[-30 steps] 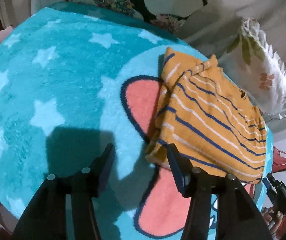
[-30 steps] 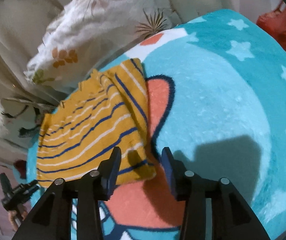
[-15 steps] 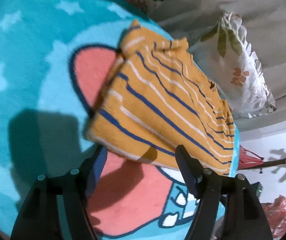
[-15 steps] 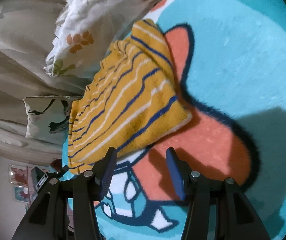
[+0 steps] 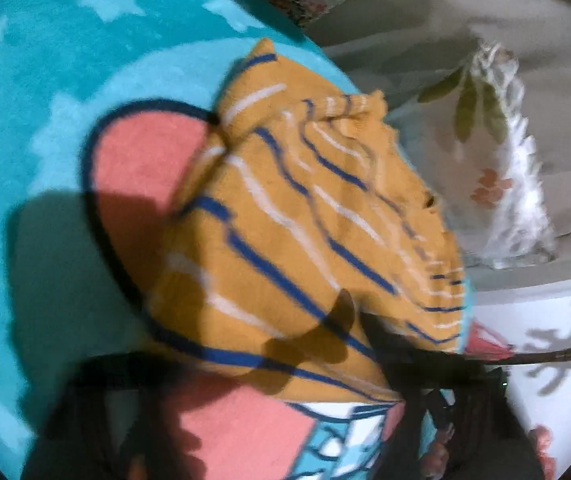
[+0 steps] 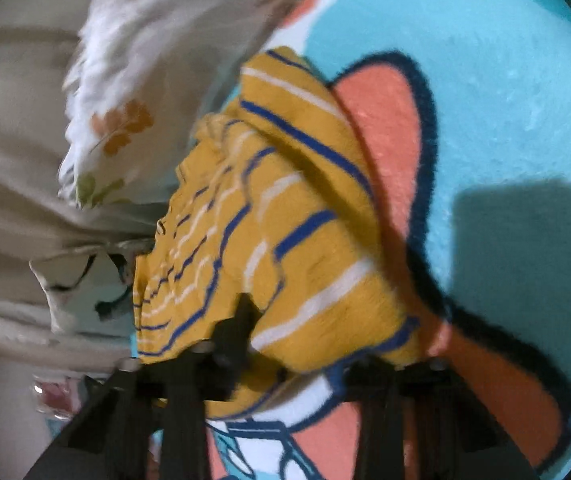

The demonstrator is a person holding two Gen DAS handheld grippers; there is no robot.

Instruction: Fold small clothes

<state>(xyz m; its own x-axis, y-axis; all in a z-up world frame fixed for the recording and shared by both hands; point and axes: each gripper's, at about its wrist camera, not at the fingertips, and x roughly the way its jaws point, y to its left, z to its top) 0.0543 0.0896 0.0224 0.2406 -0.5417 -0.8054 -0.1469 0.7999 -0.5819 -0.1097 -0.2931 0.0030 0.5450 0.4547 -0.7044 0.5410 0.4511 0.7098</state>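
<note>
Most of both views is filled by a teal blanket (image 5: pixel 25 140) (image 6: pixel 505 80) with pale stars and a cartoon print, whose big pink, dark-outlined patch lies near the middle. Beyond its far edge is rumpled beige bedding (image 5: pixel 445 20), and on that rests a white pillow (image 5: pixel 505 160) (image 6: pixel 125 80) with a leaf and flower print. The shirt (image 5: pixel 305 220) (image 6: pixel 305 220), mustard yellow with blue and white stripes, lies on the blanket at the side towards the pillow, folded into a rough rectangle, partly over the pink patch and with its far end close to the bedding. Its near edge reaches right in among the fingers of both tools, and there the cloth is puckered and looks lifted a little off the blanket. The left gripper (image 5: pixel 285 360), badly blurred and dark at the bottom of its view, has just been closing with the shirt's near edge between its fingers; one finger (image 5: pixel 377 336) shows on top of the cloth, and the jaws look pinched onto it. The right gripper (image 6: pixel 313 340) has likewise just been closing on the same near edge from the other corner: one finger (image 6: pixel 241 320) pokes up through a fold, the other sits under the hem, and the cloth is nipped between them.
</note>
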